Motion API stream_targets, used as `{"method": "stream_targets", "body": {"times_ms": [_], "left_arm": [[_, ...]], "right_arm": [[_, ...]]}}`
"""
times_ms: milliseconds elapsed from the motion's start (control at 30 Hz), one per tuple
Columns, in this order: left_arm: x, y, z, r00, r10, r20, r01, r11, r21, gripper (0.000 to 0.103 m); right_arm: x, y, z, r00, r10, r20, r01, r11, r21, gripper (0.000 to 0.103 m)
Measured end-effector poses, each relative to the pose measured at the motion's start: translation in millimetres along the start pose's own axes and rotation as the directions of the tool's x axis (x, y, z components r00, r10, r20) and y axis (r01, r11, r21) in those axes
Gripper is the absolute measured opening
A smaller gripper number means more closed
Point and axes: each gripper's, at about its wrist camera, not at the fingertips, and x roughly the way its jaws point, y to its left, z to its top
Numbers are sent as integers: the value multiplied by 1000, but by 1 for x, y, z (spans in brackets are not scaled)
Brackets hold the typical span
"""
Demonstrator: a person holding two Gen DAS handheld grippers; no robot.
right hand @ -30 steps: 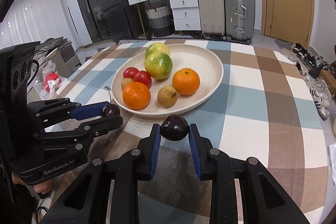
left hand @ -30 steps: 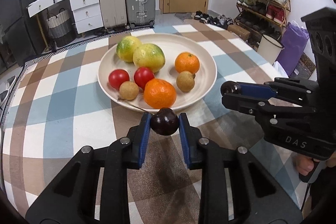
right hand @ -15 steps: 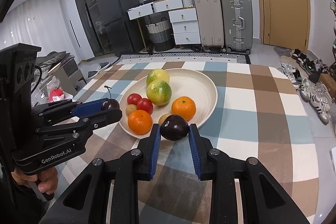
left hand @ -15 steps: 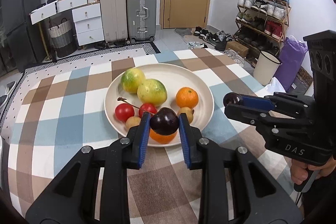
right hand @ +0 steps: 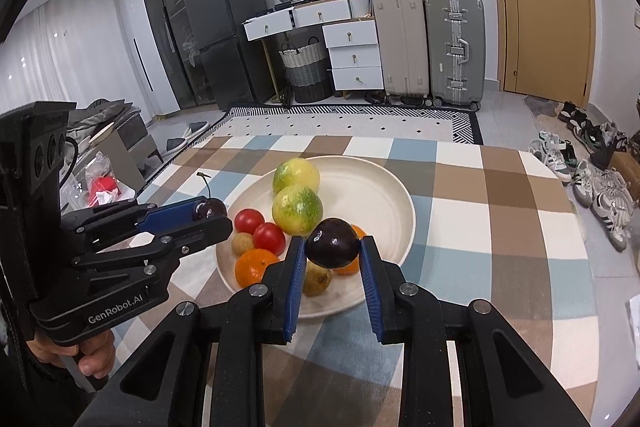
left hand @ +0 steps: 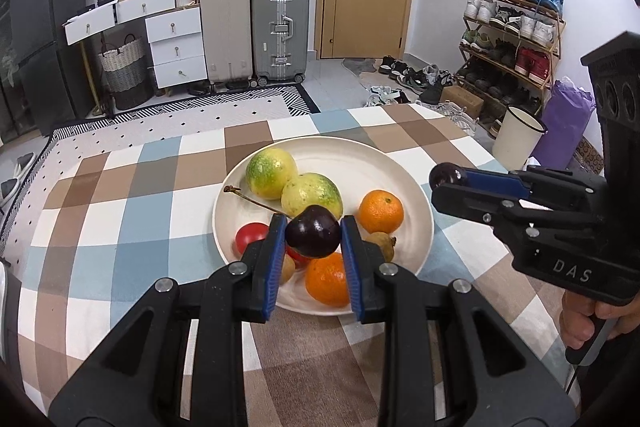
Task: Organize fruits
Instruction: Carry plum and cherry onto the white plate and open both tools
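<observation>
A cream plate (left hand: 384,163) (right hand: 396,195) on a checked tablecloth holds two green-yellow fruits (left hand: 310,193), two oranges (left hand: 380,211), red tomatoes (right hand: 269,238) and small brown fruits (right hand: 242,242). My left gripper (left hand: 313,231) is shut on a dark cherry (left hand: 313,231) with a long stem, held above the plate's near side. My right gripper (right hand: 333,243) is shut on a second dark cherry (right hand: 333,243), also above the plate's near side. Each gripper shows in the other's view, the left (right hand: 210,211), the right (left hand: 444,177).
The table (left hand: 120,227) ends at the far edge beyond the plate. Behind it stand suitcases (left hand: 280,27), white drawers (left hand: 176,43), a woven basket (right hand: 304,67), a shoe rack (left hand: 508,39) and a white bin (left hand: 516,135).
Both grippers have risen well above the table with their cherries, and the plate now lies farther below and ahead. The grips have not changed.
</observation>
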Motion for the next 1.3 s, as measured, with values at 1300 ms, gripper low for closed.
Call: {"method": "stream_targets", "body": {"times_ms": [1300], "left_arm": [[37, -3, -9, 999, -23, -45, 24, 1000, 15, 45]], "right_arm": [[32, -33, 9, 997, -69, -20, 70, 996, 63, 61]]}}
